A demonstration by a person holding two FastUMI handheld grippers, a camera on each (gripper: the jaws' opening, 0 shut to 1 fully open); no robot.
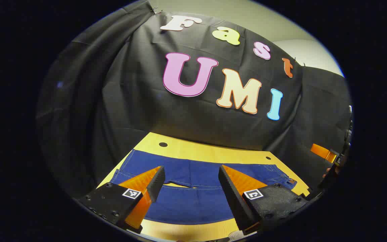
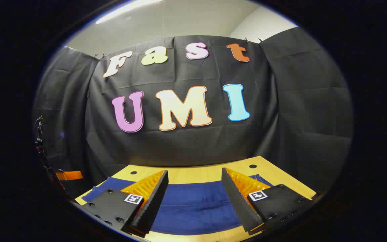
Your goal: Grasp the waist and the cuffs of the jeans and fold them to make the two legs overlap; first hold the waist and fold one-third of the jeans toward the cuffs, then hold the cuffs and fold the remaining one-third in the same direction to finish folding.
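Black cloth drapes the far wall of the booth behind a yellow wooden bench [image 1: 193, 151], where dark blue jeans [image 1: 193, 188] lie spread flat across the top. In the left gripper view, the left claw [image 1: 190, 183] hangs above the near part of the denim, its two fingers spread wide with nothing between them; the jeans stretch from the left edge of the bench to the right, stitched seams running along the cloth and what looks like a waistband with a small metal button at the far right. A round hole [image 1: 163, 144] marks the bench top at far left, beyond the fabric. At the right rim of that view part of another gripper, with a little of the hand holding it, shows against the cloth. In the right gripper view, the right claw [image 2: 194, 190] is likewise spread open above the jeans [image 2: 193, 205], touching nothing, with a strip of bare bench [image 2: 193, 174] beyond the denim and a round hole [image 2: 253, 166] at far right. A pale ceiling [image 2: 180, 20] shows above the cloth wall.
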